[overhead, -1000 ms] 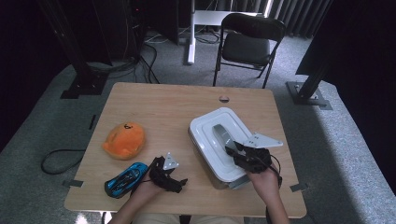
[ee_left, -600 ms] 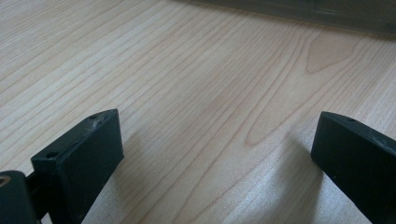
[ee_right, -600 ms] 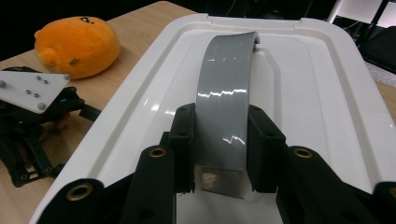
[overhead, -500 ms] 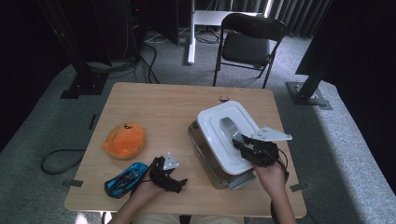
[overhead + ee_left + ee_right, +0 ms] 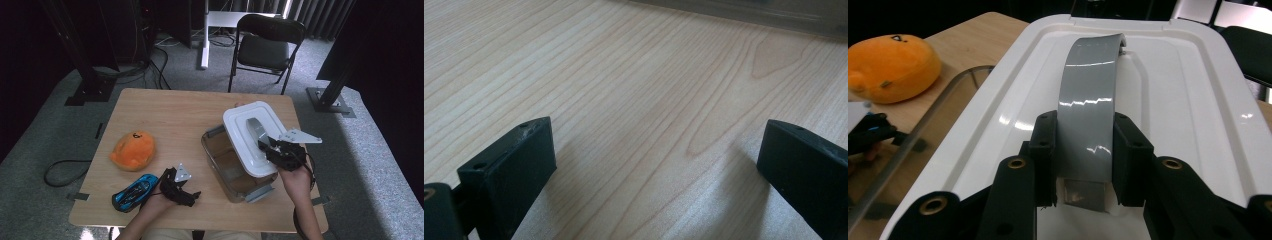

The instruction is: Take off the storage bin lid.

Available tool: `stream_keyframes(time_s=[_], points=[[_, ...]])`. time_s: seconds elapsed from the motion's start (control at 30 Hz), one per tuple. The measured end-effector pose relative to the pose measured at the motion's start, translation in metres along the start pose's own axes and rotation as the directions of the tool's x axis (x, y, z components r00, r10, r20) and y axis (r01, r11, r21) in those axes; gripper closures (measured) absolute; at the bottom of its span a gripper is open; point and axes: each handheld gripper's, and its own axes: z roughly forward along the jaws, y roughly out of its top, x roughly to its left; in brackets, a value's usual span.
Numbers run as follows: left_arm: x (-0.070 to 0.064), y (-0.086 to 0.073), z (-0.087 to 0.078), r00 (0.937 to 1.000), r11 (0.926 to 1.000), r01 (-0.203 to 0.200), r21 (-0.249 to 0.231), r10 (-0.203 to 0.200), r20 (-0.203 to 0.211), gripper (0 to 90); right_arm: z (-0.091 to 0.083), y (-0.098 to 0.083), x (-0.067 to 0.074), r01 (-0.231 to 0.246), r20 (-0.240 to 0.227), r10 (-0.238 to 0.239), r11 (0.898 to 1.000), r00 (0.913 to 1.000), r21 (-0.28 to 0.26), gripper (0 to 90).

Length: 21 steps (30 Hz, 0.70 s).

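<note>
Vs 1 s ago: lid (image 5: 250, 137) was flat on bin (image 5: 227, 165), now lifted + tilted, shifted toward far-right of table (image 5: 165, 115); bin interior exposed. R gripper (image 5: 1083, 145) clamped on lid's grey handle (image 5: 1090, 115). Lid white, glossy, rounded corners. L gripper (image 5: 654, 165) w/ jaws wide apart, nothing between, resting on table, unmoved.

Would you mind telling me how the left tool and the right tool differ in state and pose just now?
The left tool has its jaws spread apart with bare table between them; the right tool is shut on the grey handle of the white lid. The left tool lies low on the table, while the right tool holds the lid tilted above the clear bin. Both are black and hand-held.
</note>
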Motion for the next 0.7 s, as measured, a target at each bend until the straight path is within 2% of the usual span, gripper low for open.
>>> stream_keyframes(time_s=[0.13, 0.4, 0.7], points=[[0.000, 0.000, 0.000, 1.0000, 1.0000, 0.000, 0.000, 0.000, 0.000, 2.9, 0.000, 0.000, -0.007, -0.010, 0.011, 0.010, 1.000, 0.9999, 0.003, 67.7], [0.000, 0.000, 0.000, 1.0000, 1.0000, 0.001, -0.003, -0.001, -0.002, 2.8, -0.004, 0.001, -0.030, -0.045, 0.056, 0.045, 0.999, 0.9974, -0.003, 67.8], [0.000, 0.000, 0.000, 1.0000, 1.0000, 0.000, 0.000, 0.000, 0.001, 2.9, 0.002, -0.003, -0.056, -0.088, 0.106, 0.087, 0.996, 0.9906, 0.001, 67.8]])
